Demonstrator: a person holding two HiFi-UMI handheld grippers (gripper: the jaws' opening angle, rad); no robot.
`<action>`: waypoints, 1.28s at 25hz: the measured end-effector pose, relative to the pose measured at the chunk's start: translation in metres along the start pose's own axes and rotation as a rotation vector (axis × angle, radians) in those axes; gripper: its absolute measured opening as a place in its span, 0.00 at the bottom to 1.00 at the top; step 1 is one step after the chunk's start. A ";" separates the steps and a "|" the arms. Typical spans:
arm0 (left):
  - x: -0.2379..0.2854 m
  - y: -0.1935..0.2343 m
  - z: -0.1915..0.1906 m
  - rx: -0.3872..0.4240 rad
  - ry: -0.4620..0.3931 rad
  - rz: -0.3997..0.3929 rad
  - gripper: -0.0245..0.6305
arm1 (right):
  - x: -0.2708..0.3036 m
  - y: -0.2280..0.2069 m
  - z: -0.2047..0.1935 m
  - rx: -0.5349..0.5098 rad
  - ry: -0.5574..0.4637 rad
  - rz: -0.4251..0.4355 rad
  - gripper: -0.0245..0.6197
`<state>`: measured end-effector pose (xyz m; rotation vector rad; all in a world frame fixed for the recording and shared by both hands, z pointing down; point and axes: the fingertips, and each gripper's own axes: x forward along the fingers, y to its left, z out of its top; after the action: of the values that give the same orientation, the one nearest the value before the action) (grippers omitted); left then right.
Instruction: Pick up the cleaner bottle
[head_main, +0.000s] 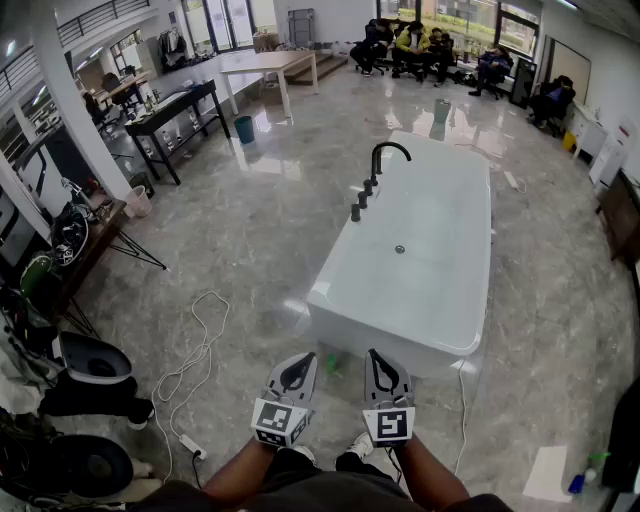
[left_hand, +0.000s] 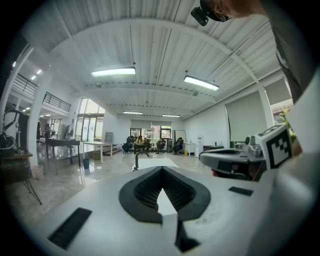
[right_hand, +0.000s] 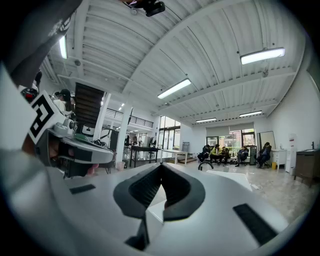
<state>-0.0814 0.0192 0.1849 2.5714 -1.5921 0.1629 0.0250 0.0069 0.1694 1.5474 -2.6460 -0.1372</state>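
Observation:
No cleaner bottle is plainly recognisable. A small green object (head_main: 331, 363) lies on the floor at the near end of the white bathtub (head_main: 345, 312), just beyond my two grippers. A green-topped container (head_main: 597, 462) stands at the bottom right edge. My left gripper (head_main: 305, 360) and right gripper (head_main: 376, 356) are held side by side close to my body, pointing level toward the tub. In the left gripper view the jaws (left_hand: 161, 169) meet at the tips with nothing between them. The right gripper's jaws (right_hand: 161, 165) also meet, empty.
A black faucet (head_main: 386, 153) stands on the tub's left rim. A white cable and power strip (head_main: 190, 372) trail over the marble floor at left. Black tables (head_main: 172, 108), a teal bin (head_main: 245, 128) and cluttered gear line the left side. People sit far back (head_main: 420, 45).

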 end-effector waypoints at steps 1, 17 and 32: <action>0.010 0.006 -0.003 -0.001 0.002 -0.003 0.04 | 0.009 -0.004 -0.006 -0.001 0.010 -0.008 0.06; 0.121 0.090 -0.099 0.042 0.044 -0.069 0.04 | 0.086 -0.013 -0.123 -0.006 0.091 -0.197 0.06; 0.186 0.112 -0.419 0.043 0.040 0.001 0.04 | 0.104 0.012 -0.427 0.021 0.156 -0.210 0.06</action>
<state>-0.1130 -0.1307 0.6314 2.5819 -1.5940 0.2498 0.0101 -0.0948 0.5965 1.7613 -2.3717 0.0001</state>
